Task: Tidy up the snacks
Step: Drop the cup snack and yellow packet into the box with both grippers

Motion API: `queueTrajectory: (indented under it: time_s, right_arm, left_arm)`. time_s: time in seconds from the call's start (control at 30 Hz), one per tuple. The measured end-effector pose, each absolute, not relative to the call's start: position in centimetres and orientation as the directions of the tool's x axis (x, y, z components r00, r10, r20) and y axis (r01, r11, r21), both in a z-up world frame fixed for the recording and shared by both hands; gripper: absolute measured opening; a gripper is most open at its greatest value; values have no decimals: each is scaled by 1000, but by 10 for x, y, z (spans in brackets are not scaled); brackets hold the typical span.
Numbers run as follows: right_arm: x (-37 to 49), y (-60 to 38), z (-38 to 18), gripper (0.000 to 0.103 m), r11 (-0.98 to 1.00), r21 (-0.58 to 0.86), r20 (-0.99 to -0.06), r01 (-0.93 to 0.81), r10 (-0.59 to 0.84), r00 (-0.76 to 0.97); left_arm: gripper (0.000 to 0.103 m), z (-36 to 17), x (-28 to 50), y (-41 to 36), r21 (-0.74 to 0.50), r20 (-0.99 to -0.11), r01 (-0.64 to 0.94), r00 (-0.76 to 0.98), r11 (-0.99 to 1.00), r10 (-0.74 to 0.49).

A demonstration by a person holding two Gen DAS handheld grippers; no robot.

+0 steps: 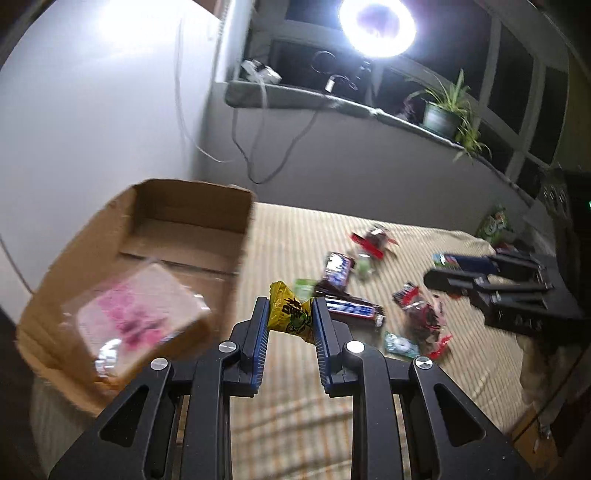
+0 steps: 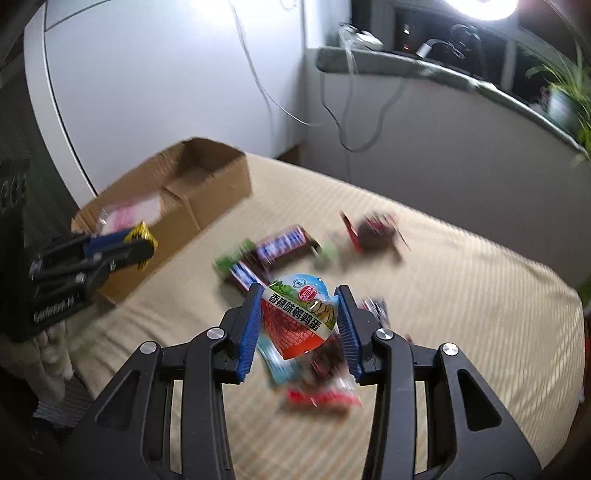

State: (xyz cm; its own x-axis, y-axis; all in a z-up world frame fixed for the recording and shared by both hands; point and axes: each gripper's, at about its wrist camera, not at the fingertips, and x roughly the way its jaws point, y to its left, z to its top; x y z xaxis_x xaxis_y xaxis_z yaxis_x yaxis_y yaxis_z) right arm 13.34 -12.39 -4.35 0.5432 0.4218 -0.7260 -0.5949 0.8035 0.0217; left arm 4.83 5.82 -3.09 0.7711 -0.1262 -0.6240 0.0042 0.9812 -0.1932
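Note:
My left gripper (image 1: 290, 314) is shut on a yellow snack packet (image 1: 288, 314) and holds it above the table, just right of the open cardboard box (image 1: 184, 206). The box holds a pink and white packet (image 1: 136, 317). My right gripper (image 2: 299, 317) is shut on a blue, white and red quail egg packet (image 2: 299, 317), lifted above the striped cloth. The left gripper also shows in the right wrist view (image 2: 140, 247), near the box's (image 2: 214, 184) front corner. The right gripper shows at the right of the left wrist view (image 1: 443, 273).
Loose snacks lie on the beige striped cloth (image 1: 295, 406): chocolate bars (image 1: 351, 310), red packets (image 1: 421, 317) and small green packets (image 1: 400, 345). A windowsill with a potted plant (image 1: 443, 110), a bright lamp (image 1: 376, 26) and hanging cables stand behind the table.

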Motion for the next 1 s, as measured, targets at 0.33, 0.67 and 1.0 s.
queueTrajectory:
  time_s: [0.33,0.67,1.0]
  right_arm:
    - [168,-47,-26,41,719,69,-706,-691,525,476]
    - [193,22,-33,41,664,71,-722,-745,549,420]
    - [207,62,-52,42,637,81,-748,-767,548,376]
  left_arm:
    - [21,-33,31,98,-191,-625,-91,779,977,-50]
    - [21,-38,26,110,-191,-636,-122,771,974,-28]
    - [23,-39,27,117,-193,-640,-140,769,971,-16]
